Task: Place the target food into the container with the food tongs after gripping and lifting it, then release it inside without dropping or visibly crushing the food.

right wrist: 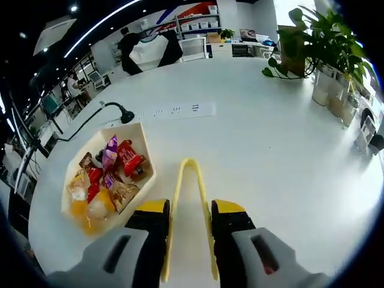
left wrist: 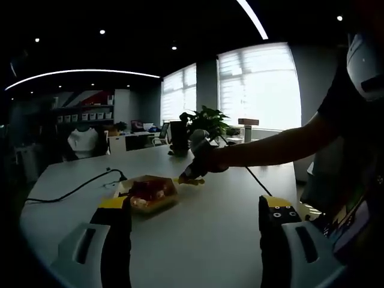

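in my right gripper view the right gripper (right wrist: pixel 189 223) has its two black, yellow-tipped jaws pressed in on the yellow food tongs (right wrist: pixel 189 201), one arm of the tongs against each jaw, the closed loop end pointing away from me over the bare white table (right wrist: pixel 276 144). just left of the tongs sits the container (right wrist: pixel 143 180), a cream angular tray, piled with wrapped snacks (right wrist: pixel 114 174) in red, purple and orange packets; the tongs are beside it, not over it. beyond the tray a black cable (right wrist: pixel 96 117) runs across the table, and potted plants (right wrist: pixel 312 42) stand at the far right edge. in my left gripper view the left gripper (left wrist: pixel 195 225) has its jaws spread wide with nothing between them, held low above the table. ahead of them i see the same tray, and just past it the right gripper reached in on a person's arm (left wrist: pixel 270 147).
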`<state>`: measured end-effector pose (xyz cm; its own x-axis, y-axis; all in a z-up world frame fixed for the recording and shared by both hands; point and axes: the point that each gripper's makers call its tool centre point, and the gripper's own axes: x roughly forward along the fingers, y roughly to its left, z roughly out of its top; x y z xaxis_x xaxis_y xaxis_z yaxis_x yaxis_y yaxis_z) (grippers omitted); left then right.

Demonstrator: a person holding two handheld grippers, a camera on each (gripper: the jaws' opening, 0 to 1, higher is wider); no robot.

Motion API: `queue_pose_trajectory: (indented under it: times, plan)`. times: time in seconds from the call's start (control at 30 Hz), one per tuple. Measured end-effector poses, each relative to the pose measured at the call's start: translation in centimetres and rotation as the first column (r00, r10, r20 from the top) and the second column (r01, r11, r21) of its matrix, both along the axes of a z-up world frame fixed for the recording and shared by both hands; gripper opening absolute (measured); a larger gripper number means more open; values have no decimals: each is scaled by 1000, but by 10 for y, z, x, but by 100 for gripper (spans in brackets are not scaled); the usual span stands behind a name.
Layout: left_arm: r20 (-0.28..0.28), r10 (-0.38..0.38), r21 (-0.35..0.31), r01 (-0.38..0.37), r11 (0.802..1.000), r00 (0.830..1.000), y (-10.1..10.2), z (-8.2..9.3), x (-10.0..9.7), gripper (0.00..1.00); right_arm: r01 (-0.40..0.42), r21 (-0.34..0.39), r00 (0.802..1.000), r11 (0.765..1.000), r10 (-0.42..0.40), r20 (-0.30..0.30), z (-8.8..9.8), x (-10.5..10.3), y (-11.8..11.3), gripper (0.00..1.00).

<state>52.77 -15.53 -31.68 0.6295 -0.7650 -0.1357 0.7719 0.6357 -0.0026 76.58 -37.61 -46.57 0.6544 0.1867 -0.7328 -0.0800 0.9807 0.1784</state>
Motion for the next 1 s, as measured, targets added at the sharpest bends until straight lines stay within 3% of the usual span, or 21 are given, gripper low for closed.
queue_pose_trajectory:
  times: [0.4,0.53,0.77,1.0]
  plan:
    - [-3,-3,6,3,1000,1000,3,1,1,93,6,-48,1000,999,-7,-9,-5,1,1,28]
    - [-1,-13,17,13,1000,1000,2,3,3,93,8,-45,1000,999,-9,-7,-1,-8,4,26]
    - [2,-18,20,17,1000,1000,-1,5,5,93,1,-33,1000,999,0,32,14,-16,3,30]
    - [2,-22,23,22,999,1000,-6,7,5,93,12,5,994,1000,-13,112,36,-25,-5,33]
